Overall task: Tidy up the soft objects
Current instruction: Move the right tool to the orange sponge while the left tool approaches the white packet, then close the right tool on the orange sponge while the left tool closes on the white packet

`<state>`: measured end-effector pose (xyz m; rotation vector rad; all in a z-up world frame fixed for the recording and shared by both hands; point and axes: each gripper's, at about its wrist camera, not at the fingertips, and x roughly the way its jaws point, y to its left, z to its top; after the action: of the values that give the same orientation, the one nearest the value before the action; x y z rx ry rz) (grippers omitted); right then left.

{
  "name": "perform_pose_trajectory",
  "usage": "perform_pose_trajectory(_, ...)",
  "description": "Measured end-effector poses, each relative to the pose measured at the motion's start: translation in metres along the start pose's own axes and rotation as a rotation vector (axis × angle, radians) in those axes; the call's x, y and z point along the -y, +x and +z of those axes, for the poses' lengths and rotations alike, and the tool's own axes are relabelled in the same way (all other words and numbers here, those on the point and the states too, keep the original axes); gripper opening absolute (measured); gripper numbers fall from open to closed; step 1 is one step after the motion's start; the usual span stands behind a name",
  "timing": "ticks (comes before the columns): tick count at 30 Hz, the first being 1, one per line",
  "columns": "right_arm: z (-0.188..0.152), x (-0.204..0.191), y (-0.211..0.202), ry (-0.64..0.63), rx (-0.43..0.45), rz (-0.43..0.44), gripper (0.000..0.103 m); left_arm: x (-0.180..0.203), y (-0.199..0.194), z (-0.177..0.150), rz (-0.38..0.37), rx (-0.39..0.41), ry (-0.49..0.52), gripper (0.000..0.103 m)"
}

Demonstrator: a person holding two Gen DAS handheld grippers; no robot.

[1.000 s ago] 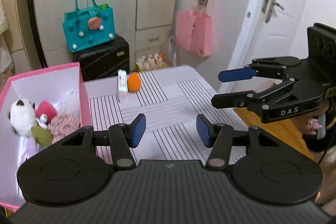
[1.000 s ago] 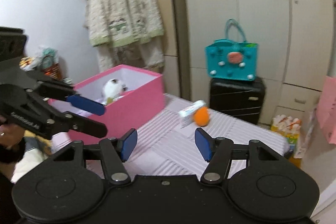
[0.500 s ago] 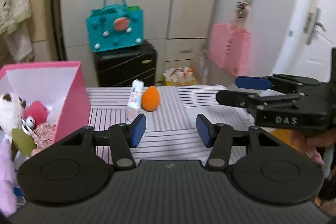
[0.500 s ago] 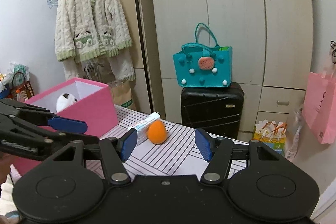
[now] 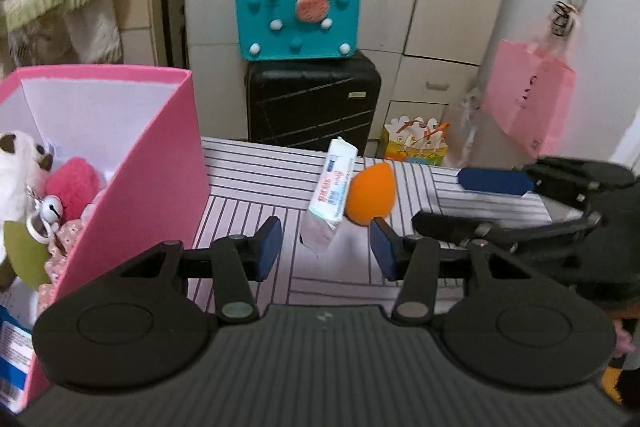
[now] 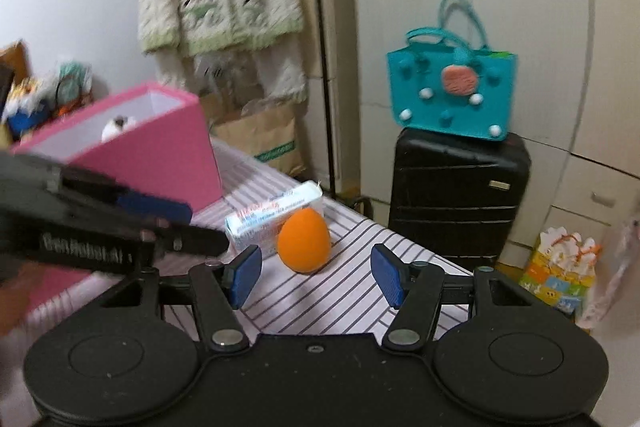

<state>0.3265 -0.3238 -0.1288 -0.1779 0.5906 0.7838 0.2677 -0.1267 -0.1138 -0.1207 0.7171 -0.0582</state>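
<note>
Far left: open pink cardboard box (image 5: 160, 163) holding plush toys. Mid-counter (image 5: 248, 183): white soft-wrapped tissue pack (image 5: 332, 187), light and crushable, best pinched across its narrow sides. Touching its right: squashy orange egg-shaped sponge (image 6: 304, 241), best taken gently at its widest. Left claw (image 5: 325, 247) just narrowed, still apart, empty; right claw (image 6: 316, 277) apart, empty.

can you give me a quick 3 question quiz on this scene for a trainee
1. True or false: the orange sponge lies inside the pink box.
2. Which lies beside the sponge on the striped table: A tissue pack, B bell, C teal bag?
3. Fill in: neither the left gripper nor the right gripper holds ____.

Key: 1 false, it lies on the table. 2 A. 3 anything, both are open.
</note>
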Motion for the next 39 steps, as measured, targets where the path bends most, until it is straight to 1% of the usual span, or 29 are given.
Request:
perform_pose_trajectory(4, -0.004, -0.003, 0.022, -0.091, -0.038, 0.030, 0.065, -0.005, 0.005, 0.005, -0.013, -0.005, -0.021, 0.045)
perform_pose_trajectory(6, -0.005, -0.004, 0.029, -0.116, -0.042, 0.031, 0.065, -0.006, 0.004, 0.007, -0.017, 0.000, -0.021, 0.045)
perform_pose_trajectory(12, -0.002, -0.007, 0.045, -0.132, -0.028, 0.035, 0.065, -0.006, 0.011, 0.013, -0.014, 0.003, -0.016, 0.045)
perform_pose_trajectory(13, -0.002, -0.007, 0.047, -0.127, -0.026, 0.036, 0.062, -0.005, 0.012, 0.013, -0.013, 0.000, -0.014, 0.045)
perform_pose_trajectory(15, -0.002, -0.006, 0.048, -0.112, -0.028, 0.040, 0.042, -0.003, 0.016, 0.012, -0.013, -0.013, -0.014, 0.045)
perform_pose_trajectory(17, -0.005, -0.004, 0.043, -0.089, -0.020, 0.044, 0.041, -0.003, 0.020, 0.011, -0.013, -0.029, -0.020, 0.045)
perform_pose_trajectory(21, -0.014, 0.002, 0.028, -0.064, -0.020, 0.010, 0.040, -0.001, 0.026, 0.009, -0.003, -0.027, -0.017, 0.045)
perform_pose_trajectory(26, -0.024, 0.015, 0.008, 0.023, -0.018, -0.033, 0.040, 0.008, 0.035, 0.008, 0.033, -0.021, 0.023, 0.045)
perform_pose_trajectory(30, -0.029, 0.022, 0.001, 0.079, -0.019, -0.050, 0.040, 0.010, 0.044, 0.009, 0.044, -0.041, 0.021, 0.045)
perform_pose_trajectory(32, -0.030, 0.023, -0.001, 0.095, -0.018, -0.054, 0.040, 0.012, 0.048, 0.009, 0.072, -0.030, 0.032, 0.045)
perform_pose_trajectory(34, -0.031, 0.023, -0.001, 0.106, -0.019, -0.053, 0.040, 0.015, 0.054, 0.006, 0.111, -0.018, 0.063, 0.045)
perform_pose_trajectory(37, -0.032, 0.021, -0.002, 0.115, -0.018, -0.055, 0.041, 0.014, 0.059, 0.003, 0.112, -0.034, 0.059, 0.045)
perform_pose_trajectory(39, -0.033, 0.021, -0.002, 0.123, -0.020, -0.053, 0.041, 0.012, 0.062, 0.003, 0.105, -0.036, 0.042, 0.037)
